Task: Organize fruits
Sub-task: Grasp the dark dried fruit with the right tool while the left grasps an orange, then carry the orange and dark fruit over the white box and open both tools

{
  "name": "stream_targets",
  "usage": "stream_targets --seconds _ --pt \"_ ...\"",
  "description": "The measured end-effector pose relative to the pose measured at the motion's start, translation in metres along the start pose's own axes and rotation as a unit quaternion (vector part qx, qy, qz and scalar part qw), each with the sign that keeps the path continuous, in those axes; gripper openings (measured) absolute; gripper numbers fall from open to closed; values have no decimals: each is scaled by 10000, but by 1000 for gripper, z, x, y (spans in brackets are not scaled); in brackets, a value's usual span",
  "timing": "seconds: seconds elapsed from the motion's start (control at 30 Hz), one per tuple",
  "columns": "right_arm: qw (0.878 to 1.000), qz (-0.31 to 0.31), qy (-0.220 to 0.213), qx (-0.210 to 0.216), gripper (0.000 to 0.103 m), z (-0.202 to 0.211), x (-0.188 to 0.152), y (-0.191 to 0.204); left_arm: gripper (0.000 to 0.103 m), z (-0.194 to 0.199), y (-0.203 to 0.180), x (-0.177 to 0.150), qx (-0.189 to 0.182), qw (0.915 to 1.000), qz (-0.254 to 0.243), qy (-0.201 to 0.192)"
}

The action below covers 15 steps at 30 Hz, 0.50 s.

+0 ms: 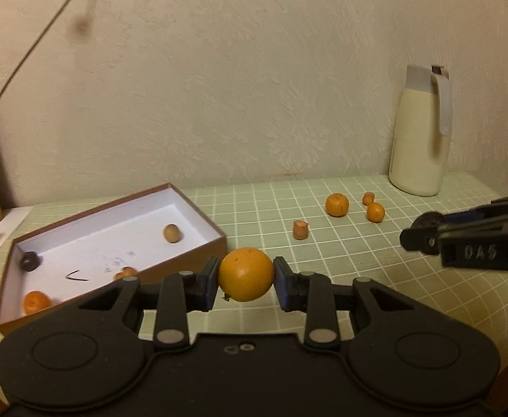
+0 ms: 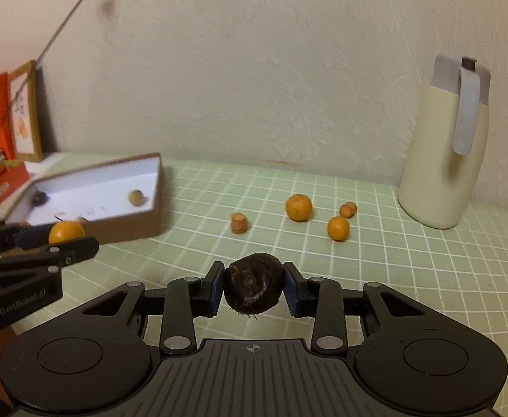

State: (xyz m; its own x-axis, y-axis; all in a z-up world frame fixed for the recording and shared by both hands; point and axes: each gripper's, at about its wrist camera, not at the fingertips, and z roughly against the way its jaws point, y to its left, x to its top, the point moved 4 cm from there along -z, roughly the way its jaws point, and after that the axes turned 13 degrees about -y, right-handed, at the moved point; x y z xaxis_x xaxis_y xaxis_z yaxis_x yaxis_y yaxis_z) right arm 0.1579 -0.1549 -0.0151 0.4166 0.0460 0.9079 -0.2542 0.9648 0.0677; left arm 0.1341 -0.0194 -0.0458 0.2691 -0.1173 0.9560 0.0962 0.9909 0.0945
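Observation:
My left gripper (image 1: pixel 246 275) is shut on an orange tangerine (image 1: pixel 246 271), held above the green checked tablecloth just right of a shallow brown box (image 1: pixel 198 253). That same tangerine (image 2: pixel 66 232) shows at the left edge of the right wrist view. My right gripper (image 2: pixel 254 286) is shut on a dark brown round fruit (image 2: pixel 254 286). The right gripper (image 1: pixel 424 238) also enters the left wrist view from the right. Inside the box lie a tan fruit (image 1: pixel 171 233), a dark fruit (image 1: pixel 30 261) and two orange ones (image 1: pixel 36 302). On the cloth sit loose tangerines (image 1: pixel 337 204) and small orange pieces (image 1: pixel 300 230).
A cream jug with a grey handle (image 1: pixel 420 139) stands at the back right against the wall. Books, an orange box and a framed picture (image 2: pixel 24 114) are stacked at the far left. A thin cable (image 1: pixel 35 45) slants down the wall above the box.

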Motion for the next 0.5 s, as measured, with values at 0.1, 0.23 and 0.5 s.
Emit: stream_targets --seconds 0.1,0.23,0.5 --pt "9999 67 -94 112 36 13 6 12 23 16 9 4 67 9999 18 -72" --pt "9992 154 -210 297 36 27 13 31 23 34 24 7 197 9997 65 -149" --pt "9964 354 -297 712 36 39 20 75 23 64 57 11 508 9982 190 -243"
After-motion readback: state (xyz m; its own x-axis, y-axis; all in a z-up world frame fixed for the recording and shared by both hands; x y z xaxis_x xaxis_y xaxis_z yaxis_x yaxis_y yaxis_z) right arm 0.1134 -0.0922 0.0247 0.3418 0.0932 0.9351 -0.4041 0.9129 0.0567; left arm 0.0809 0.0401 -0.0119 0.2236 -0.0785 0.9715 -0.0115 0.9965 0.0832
